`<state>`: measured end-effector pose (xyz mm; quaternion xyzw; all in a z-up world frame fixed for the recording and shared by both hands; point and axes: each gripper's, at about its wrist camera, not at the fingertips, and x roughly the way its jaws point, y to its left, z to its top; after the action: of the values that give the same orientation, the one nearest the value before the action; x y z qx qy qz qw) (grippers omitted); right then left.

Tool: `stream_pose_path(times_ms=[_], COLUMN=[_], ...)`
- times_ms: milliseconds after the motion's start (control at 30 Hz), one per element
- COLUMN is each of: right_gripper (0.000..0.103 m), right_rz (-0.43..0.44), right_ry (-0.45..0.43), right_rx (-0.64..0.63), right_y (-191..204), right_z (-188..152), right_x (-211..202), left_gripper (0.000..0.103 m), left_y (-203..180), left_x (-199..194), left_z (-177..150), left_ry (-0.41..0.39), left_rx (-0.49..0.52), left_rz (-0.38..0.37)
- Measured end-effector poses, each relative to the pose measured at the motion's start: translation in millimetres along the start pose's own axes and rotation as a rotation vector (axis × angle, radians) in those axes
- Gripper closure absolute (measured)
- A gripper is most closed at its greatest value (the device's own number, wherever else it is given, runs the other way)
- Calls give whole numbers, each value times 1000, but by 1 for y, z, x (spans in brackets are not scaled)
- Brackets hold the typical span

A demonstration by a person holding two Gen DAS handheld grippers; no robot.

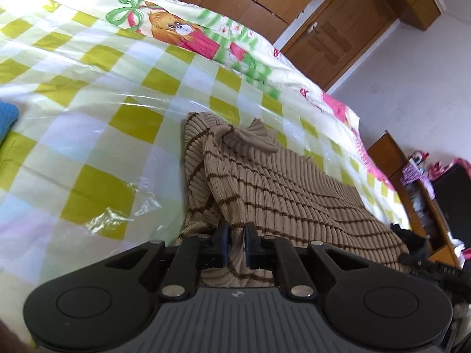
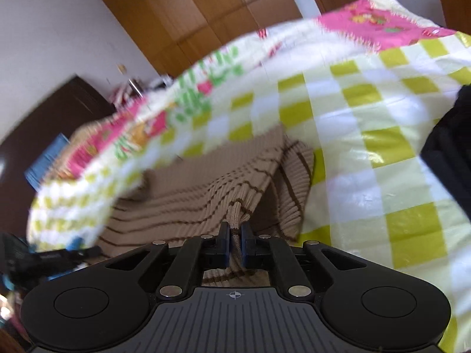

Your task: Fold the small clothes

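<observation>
A tan ribbed sweater (image 1: pixel 288 182) with thin brown stripes lies on a bed under a green-and-white checked cover (image 1: pixel 103 94). In the left wrist view my left gripper (image 1: pixel 236 231) is shut on the sweater's near edge, with knit pinched between its pads. The far end of the sweater bunches into a rumpled fold. In the right wrist view the same sweater (image 2: pixel 206 188) shows, and my right gripper (image 2: pixel 234 231) is shut on a raised corner of it, which stands up as a peak between the fingers. That view is blurred.
A blue cloth (image 1: pixel 7 117) lies at the left edge of the bed. Wooden wardrobe doors (image 1: pixel 332 32) stand beyond the bed. A dark cabinet (image 2: pixel 44 123) and cluttered shelves (image 1: pixel 424 182) stand beside the bed. A black object (image 2: pixel 450 153) fills the right edge of the right wrist view.
</observation>
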<state>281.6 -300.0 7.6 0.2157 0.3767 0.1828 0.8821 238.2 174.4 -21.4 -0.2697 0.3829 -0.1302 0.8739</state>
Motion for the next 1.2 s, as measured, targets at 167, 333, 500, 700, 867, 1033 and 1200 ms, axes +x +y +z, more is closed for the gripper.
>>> stream_pose_path(times_ms=[167, 333, 500, 700, 867, 1033, 1200], right_gripper=[94, 83, 82, 83, 83, 83, 84], right_rz=[-137, -177, -280, -8, 28, 39, 53], right_ry=[102, 64, -147, 33, 152, 167, 92], right_rx=[13, -37, -163, -312, -452, -548, -550], right_y=[-20, -14, 15, 88, 159, 221, 238], right_z=[-27, -25, -11, 11, 16, 20, 22], right_x=[36, 26, -10, 80, 196, 275, 270], left_gripper=[78, 75, 74, 72, 71, 71, 71], left_y=[16, 18, -3, -24, -11, -8, -16], left_x=[26, 13, -12, -12, 4, 10, 3], left_z=[-13, -7, -4, -11, -18, -17, -14], left_ry=[64, 32, -86, -194, -158, -134, -161], left_rx=[-19, -21, 97, 161, 109, 133, 199], left_rz=[99, 125, 184, 162, 126, 129, 151])
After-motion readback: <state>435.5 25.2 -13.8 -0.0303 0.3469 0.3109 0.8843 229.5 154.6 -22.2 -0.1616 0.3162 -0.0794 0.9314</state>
